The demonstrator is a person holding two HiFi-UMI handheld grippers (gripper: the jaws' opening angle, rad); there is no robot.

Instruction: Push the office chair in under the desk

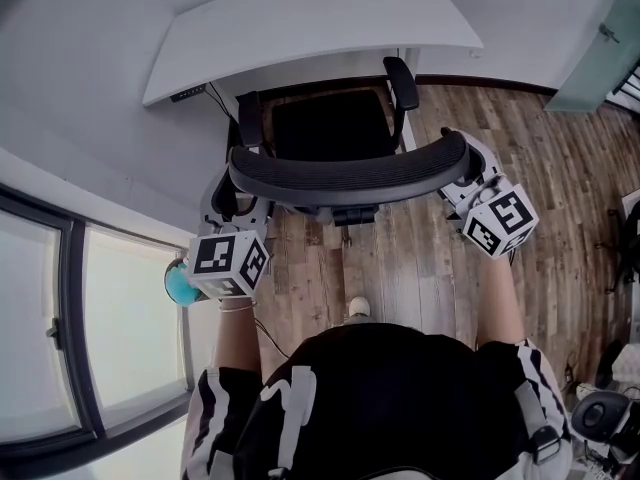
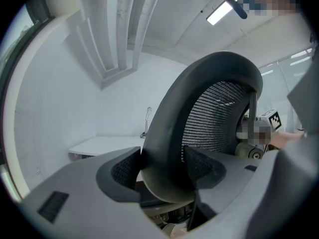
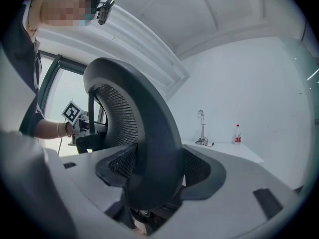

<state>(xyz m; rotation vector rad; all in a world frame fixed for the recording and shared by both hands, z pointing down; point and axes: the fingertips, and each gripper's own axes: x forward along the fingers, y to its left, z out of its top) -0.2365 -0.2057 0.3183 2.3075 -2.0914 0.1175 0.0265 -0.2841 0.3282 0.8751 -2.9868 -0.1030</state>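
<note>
Locate the office chair (image 1: 335, 133) at 12 o'clock in the head view, backrest toward 6 o'clock, seat front at or just beneath the near edge of the white tabletop (image 1: 300, 23), not yet fully in. Record the left gripper (image 2: 164, 169) clamped on the backrest's top rim (image 1: 350, 173) at its 9 o'clock end, jaws closed onto the curved plastic edge, mesh showing beyond the pads. Record the right gripper (image 3: 157, 169) clamped likewise on the same rim at the 3 o'clock end. Note a wood floor (image 1: 420, 258) below, with the chair's base and casters largely hidden under the seat. Note a bottle (image 3: 238, 133) and a small stand (image 3: 201, 128) on the tabletop's far side, well apart from the chair. Judge the chair fairly heavy yet free-rolling on this hard floor: stiff in the rim, yielding in the mesh, prone to swivel or recline under an uneven push. Keep hold on the rigid rim rather than the mesh, both ends matched, for a straight run toward 12 o'clock. Watch the armrest (image 1: 402, 80) against the tabletop's edge as the likeliest point of contact.
</note>
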